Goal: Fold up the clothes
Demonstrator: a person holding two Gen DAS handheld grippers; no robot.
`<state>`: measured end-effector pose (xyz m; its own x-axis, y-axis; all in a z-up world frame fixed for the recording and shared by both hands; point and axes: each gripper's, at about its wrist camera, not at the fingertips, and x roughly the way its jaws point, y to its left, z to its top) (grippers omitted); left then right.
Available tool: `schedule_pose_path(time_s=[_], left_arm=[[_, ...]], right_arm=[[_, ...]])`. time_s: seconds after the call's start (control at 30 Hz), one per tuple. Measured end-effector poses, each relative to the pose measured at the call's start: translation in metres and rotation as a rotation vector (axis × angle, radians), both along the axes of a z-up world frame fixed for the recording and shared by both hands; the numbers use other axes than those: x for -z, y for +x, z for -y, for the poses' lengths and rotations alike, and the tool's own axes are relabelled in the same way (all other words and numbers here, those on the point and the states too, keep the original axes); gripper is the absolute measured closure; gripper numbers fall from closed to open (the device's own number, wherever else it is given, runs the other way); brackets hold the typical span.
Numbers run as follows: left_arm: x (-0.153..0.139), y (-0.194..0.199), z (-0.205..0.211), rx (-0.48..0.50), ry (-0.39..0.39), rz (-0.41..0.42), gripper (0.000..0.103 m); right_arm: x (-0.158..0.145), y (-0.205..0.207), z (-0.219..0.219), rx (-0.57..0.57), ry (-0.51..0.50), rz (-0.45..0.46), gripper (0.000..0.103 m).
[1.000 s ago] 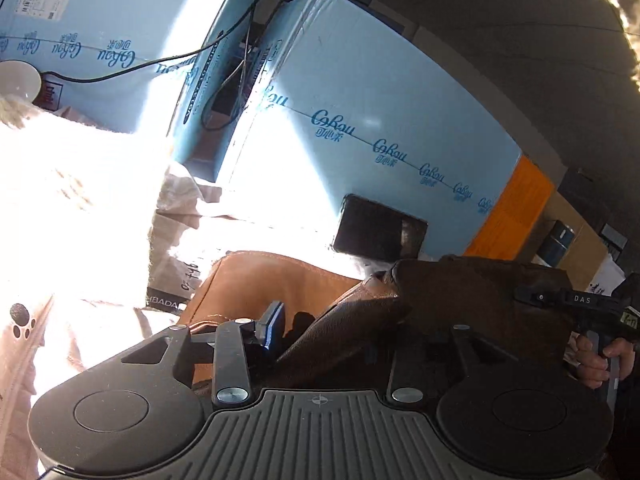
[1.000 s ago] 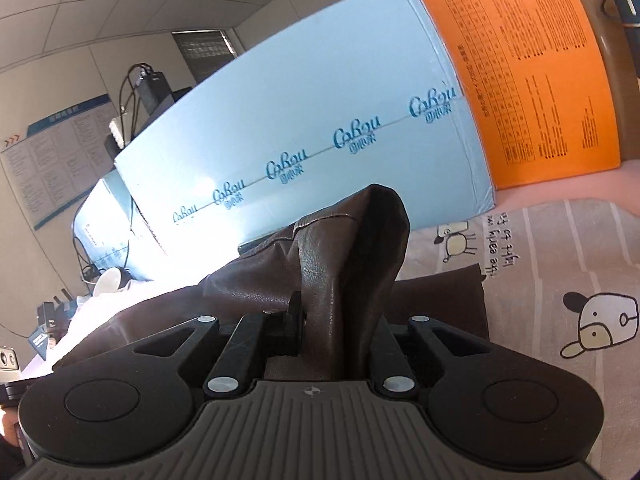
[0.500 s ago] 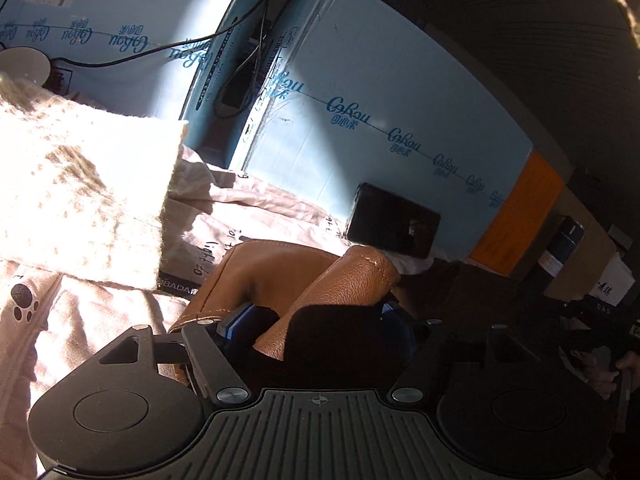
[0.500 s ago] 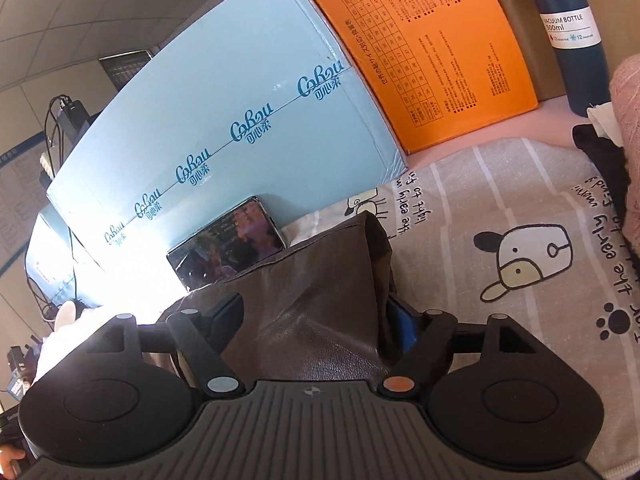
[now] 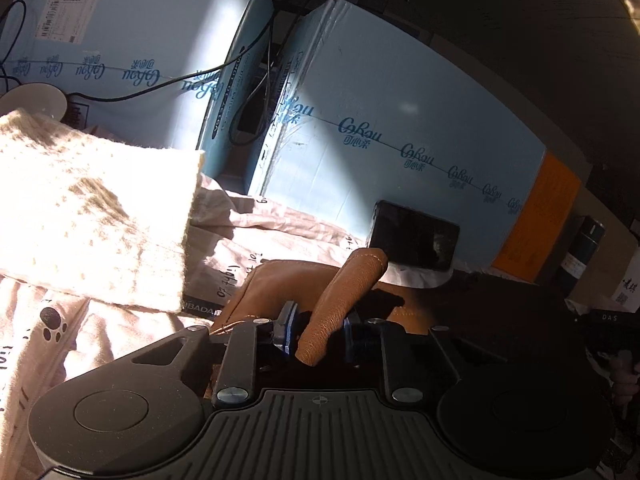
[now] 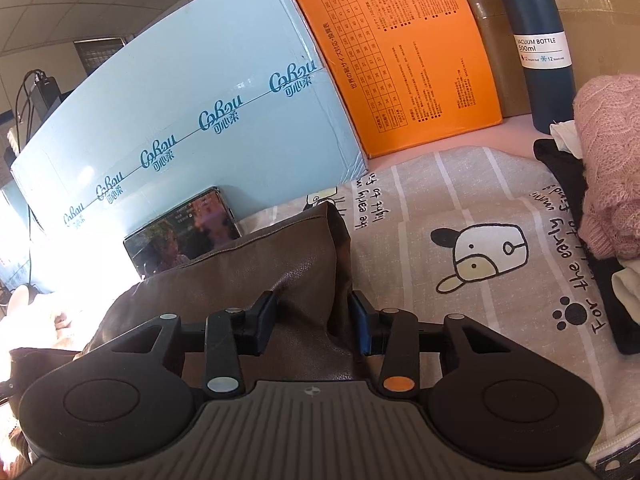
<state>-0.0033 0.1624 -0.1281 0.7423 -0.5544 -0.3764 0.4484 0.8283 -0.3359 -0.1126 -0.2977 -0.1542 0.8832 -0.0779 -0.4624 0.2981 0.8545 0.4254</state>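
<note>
**Two grippers, one brown leather garment**

Here the left gripper (image 5: 318, 334) has its two blue-padded fingers (image 5: 289, 326) drawn close together on a raised fold of the brown leather garment (image 5: 280, 284); the fold stands up between the pads as a narrow tan roll and leans away toward the phone (image 5: 414, 236). The right gripper (image 6: 314, 322) has its fingers (image 6: 362, 324) spread wider, one on each side of the garment's dark brown corner, and the leather fills the gap between them. Whether those pads press the leather or only flank it cannot be told.

The one garment lies on the printed cloth (image 6: 460, 208), a grey-and-white striped sheet with cartoon dogs and paw prints, stretching from one gripper to the other. Its far edge lies close to the single phone, which leans against a light blue box (image 6: 192, 120).

Counted outward: two light blue boxes show in the left wrist view, side by side with black cables (image 5: 256, 92) hanging between them. One orange box (image 6: 400, 52) stands next to the blue one, then one dark blue vacuum bottle (image 6: 536, 44). One cream knitted piece (image 5: 92, 216) lies to the left of the garment, in strong sunlight. At the right edge sits a pile with one pink knit (image 6: 608, 168) on top of black fabric.
</note>
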Motion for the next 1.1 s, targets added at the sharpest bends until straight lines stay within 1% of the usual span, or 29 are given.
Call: schedule_pose_path(time_s=[0.03,0.07,0.13,0.23,0.37,0.4,0.47,0.53,0.6,0.67,0.7,0.73,0.77,0.8,0.83,0.87,0.9,0.97,1.0,1.03,1.07,1.1], left_arm=[[-0.002,-0.002,0.001,0.010,-0.002,0.021,0.087],[-0.003,-0.004,0.002,0.012,0.000,0.042,0.088],[-0.008,-0.006,0.004,0.003,0.013,0.086,0.088],[-0.015,-0.007,0.008,-0.010,0.032,0.141,0.090],[-0.023,0.008,0.014,-0.018,0.061,0.137,0.090],[-0.023,0.013,0.018,-0.023,0.085,0.132,0.090],[-0.017,0.023,0.028,-0.038,0.158,0.113,0.090],[-0.010,0.031,0.032,-0.044,0.198,0.080,0.090],[-0.004,0.034,0.032,-0.048,0.211,0.052,0.089],[-0.003,0.035,0.032,-0.056,0.219,0.044,0.088],[-0.002,0.036,0.033,-0.063,0.228,0.038,0.083],[0.000,0.037,0.032,-0.067,0.231,0.030,0.083],[0.000,0.037,0.030,-0.076,0.221,0.023,0.080],[0.000,0.037,0.026,-0.096,0.206,0.017,0.069],[0.000,0.037,0.022,-0.116,0.191,0.012,0.062],[-0.001,0.036,0.016,-0.136,0.164,0.011,0.044],[-0.002,0.034,0.008,-0.156,0.122,0.013,0.034],[-0.004,0.027,-0.011,-0.176,0.023,0.032,0.033],[-0.006,0.023,-0.019,-0.191,-0.015,0.048,0.032],[-0.008,0.018,-0.027,-0.222,-0.049,0.069,0.031],[-0.011,0.012,-0.035,-0.264,-0.086,0.096,0.024],[-0.013,0.006,-0.043,-0.311,-0.128,0.118,0.019]], right_arm=[[0.000,-0.001,0.000,0.002,-0.002,0.006,0.079],[-0.001,-0.002,0.000,0.002,-0.007,0.014,0.081],[-0.003,-0.004,-0.001,-0.002,-0.016,0.041,0.088],[-0.007,-0.008,-0.001,0.005,-0.019,0.080,0.090],[-0.009,-0.011,0.003,0.026,0.001,0.107,0.090],[-0.008,-0.011,0.003,0.033,0.000,0.110,0.090],[-0.008,-0.010,0.003,0.041,0.000,0.108,0.090],[-0.007,-0.008,0.003,0.045,-0.004,0.100,0.090],[-0.005,-0.006,0.001,0.049,-0.017,0.088,0.090],[-0.003,-0.003,-0.001,0.052,-0.038,0.073,0.088],[-0.001,-0.001,-0.001,0.055,-0.046,0.061,0.087],[-0.001,0.000,-0.002,0.058,-0.049,0.053,0.085],[0.000,0.001,-0.001,0.061,-0.050,0.043,0.084],[0.001,0.002,-0.001,0.066,-0.050,0.036,0.080],[0.002,0.002,-0.001,0.070,-0.049,0.030,0.077],[0.003,0.003,0.000,0.076,-0.047,0.024,0.076],[0.004,0.003,0.001,0.082,-0.044,0.017,0.072],[0.007,0.005,0.003,0.091,-0.029,-0.001,0.065],[0.009,0.007,0.005,0.094,-0.015,-0.012,0.059],[0.010,0.008,0.006,0.097,-0.001,-0.018,0.056],[0.011,0.008,0.008,0.097,0.014,-0.019,0.056],[0.012,0.008,0.009,0.096,0.023,-0.015,0.053]])
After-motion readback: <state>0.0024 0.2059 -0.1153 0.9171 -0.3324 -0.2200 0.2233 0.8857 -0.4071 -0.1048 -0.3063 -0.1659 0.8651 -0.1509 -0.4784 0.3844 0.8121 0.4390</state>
